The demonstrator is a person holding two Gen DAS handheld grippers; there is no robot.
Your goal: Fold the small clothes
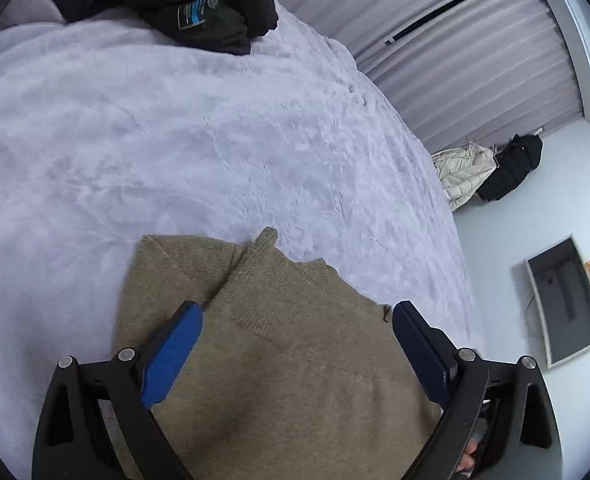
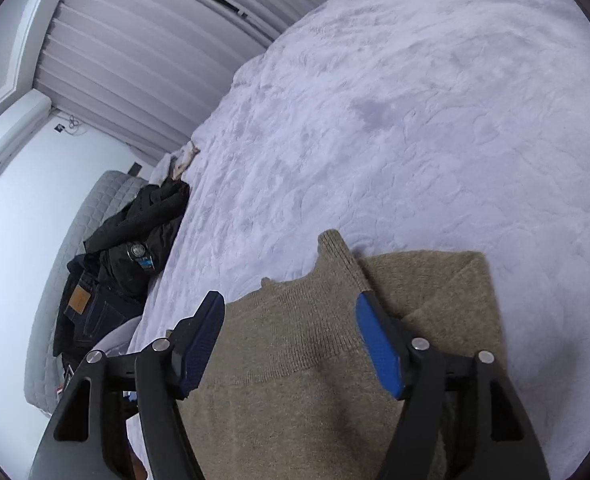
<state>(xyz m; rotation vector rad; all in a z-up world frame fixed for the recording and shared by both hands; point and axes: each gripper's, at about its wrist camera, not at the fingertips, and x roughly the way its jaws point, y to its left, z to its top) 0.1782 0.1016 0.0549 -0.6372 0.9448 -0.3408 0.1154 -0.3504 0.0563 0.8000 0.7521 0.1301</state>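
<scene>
1. The fingers of our left gripper [image 1: 297, 314] stand wide apart, their blue pads [image 1: 173, 354] facing inward with nothing clamped between them.
2. The fingers of our right gripper [image 2: 291, 308] are likewise spread, one blue pad [image 2: 379, 348] on each side, gripping nothing.
3. The olive-brown knit sweater [image 1: 291, 352] lies partly folded on the pale fleece blanket [image 1: 175, 140]. In the left wrist view it fills the gap between the fingers and reaches past both tips; whether the tips touch the knit we cannot tell.
4. In the right wrist view the sweater [image 2: 307, 360] again spans the gap, a folded layer lying beyond the right-hand finger and a narrow tab of knit projecting ahead of the tips.
5. Well beyond the left fingertips lies a heap of dark clothes [image 1: 199, 4]; the right wrist view shows dark clothes [image 2: 135, 248], including jeans [image 2: 91, 312], off to the left of the fingers.
</scene>
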